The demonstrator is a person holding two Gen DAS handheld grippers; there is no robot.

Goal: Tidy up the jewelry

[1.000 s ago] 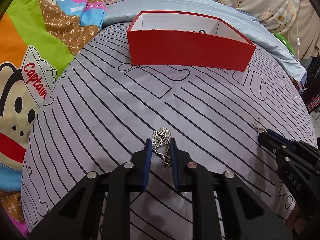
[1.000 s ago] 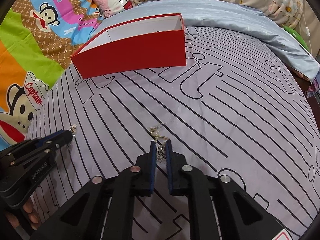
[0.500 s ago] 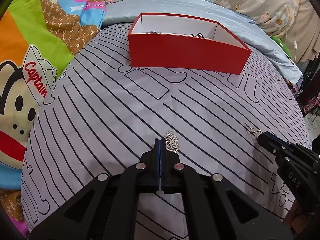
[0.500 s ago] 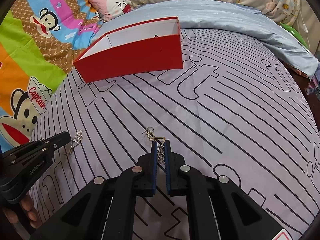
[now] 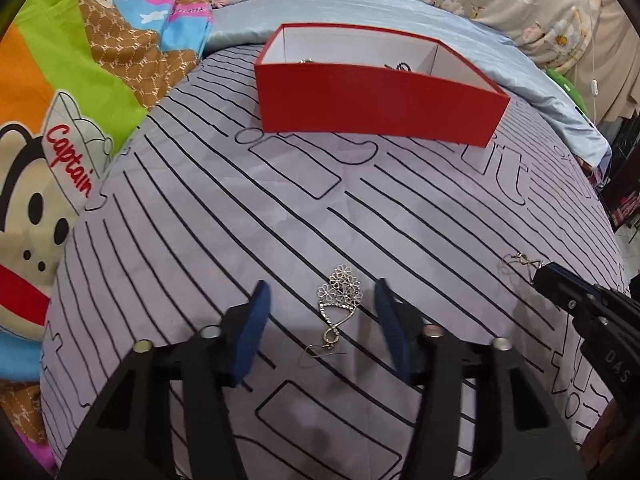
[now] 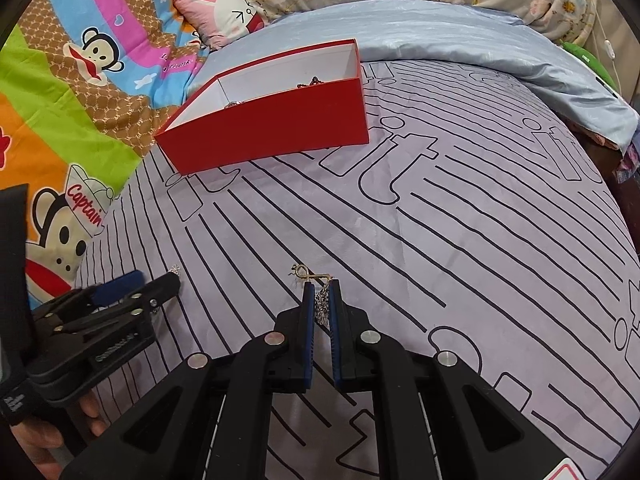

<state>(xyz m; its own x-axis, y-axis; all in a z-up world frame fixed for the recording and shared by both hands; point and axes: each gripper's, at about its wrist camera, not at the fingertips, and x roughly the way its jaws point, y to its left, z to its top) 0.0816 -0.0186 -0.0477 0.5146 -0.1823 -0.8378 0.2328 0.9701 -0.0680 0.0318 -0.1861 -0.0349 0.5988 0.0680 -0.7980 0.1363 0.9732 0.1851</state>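
A silver flower earring (image 5: 340, 300) lies flat on the striped sheet between the blue pads of my left gripper (image 5: 321, 292). Its jaws are opening and neither pad touches it. In the right wrist view that gripper (image 6: 154, 280) sits at the left edge, with the earring's tip (image 6: 175, 269) just past it. My right gripper (image 6: 321, 287) is shut on a second earring (image 6: 321, 306), whose gold hook (image 6: 310, 274) sticks out beyond the tips. The left wrist view shows it (image 5: 560, 284) at the right, hook (image 5: 516, 260) forward. A red box (image 5: 376, 108) (image 6: 272, 136) stands farther back.
Small jewelry pieces (image 5: 400, 67) (image 6: 314, 81) lie inside the white-lined box. A colourful monkey-print blanket (image 5: 60, 160) borders the sheet on the left. A blue quilt (image 6: 460, 40) and floral pillows lie behind the box. A hand (image 6: 36, 440) holds the left gripper.
My left gripper closed around the flower earring, then spread wide, and the earring now lies on the sheet between its fingers. The right gripper kept its grip.
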